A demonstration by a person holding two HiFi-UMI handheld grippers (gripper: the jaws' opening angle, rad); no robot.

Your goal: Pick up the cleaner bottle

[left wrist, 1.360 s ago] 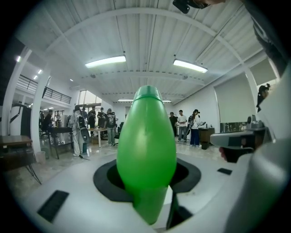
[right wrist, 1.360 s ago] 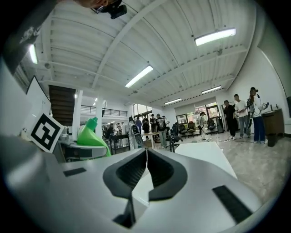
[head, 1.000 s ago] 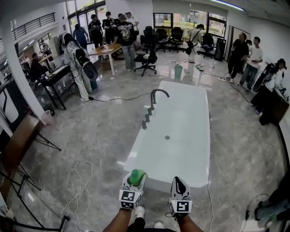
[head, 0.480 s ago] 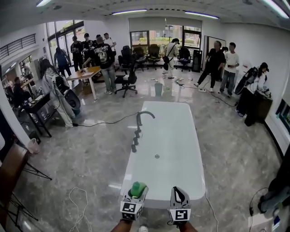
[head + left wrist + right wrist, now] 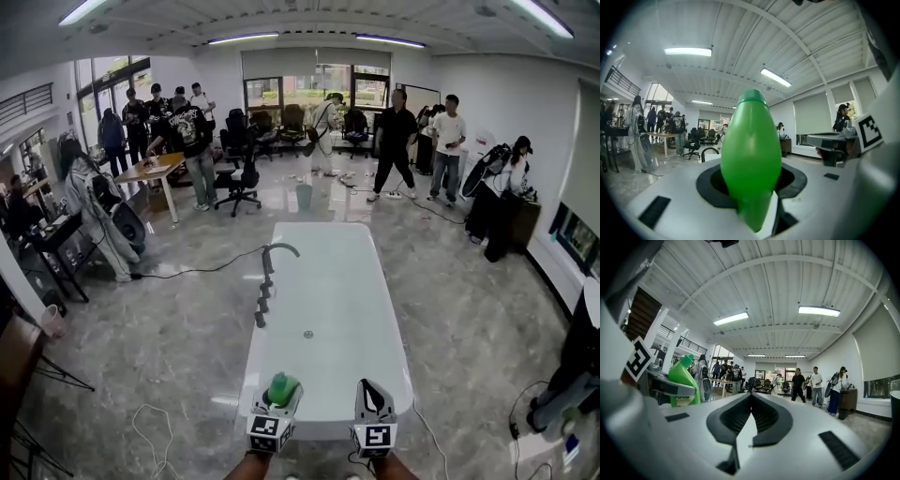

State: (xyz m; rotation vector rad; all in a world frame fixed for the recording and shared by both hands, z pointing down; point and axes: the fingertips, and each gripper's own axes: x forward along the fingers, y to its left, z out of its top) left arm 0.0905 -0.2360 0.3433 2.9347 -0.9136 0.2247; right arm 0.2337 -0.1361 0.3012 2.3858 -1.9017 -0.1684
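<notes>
1. Head view: the left hand-held gripper (image 5: pixel 279 401) is clamping the green cleaner bottle (image 5: pixel 283 385) and is holding it clear of the long white surface (image 5: pixel 328 309), just before that surface's near end. The right hand-held gripper (image 5: pixel 371 392) is hanging just beside it, carrying nothing. The faucet (image 5: pixel 273 253) is standing well apart, farther along the surface.

2. Left gripper view: the jaws are standing partly apart and pressing on the bottle's body, one from each side. The bottle is filling the gap, with its long axis running upright and its cap on top.

3. Right gripper view: this hand-held gripper's jaws are meeting with nothing between them. The bottle is showing off to its left, upright in the other hand-held gripper.

Judging by this, the pickup is looking done. The left hand is the one bearing the bottle, so the coming move is likely depending on keeping it upright.
</notes>
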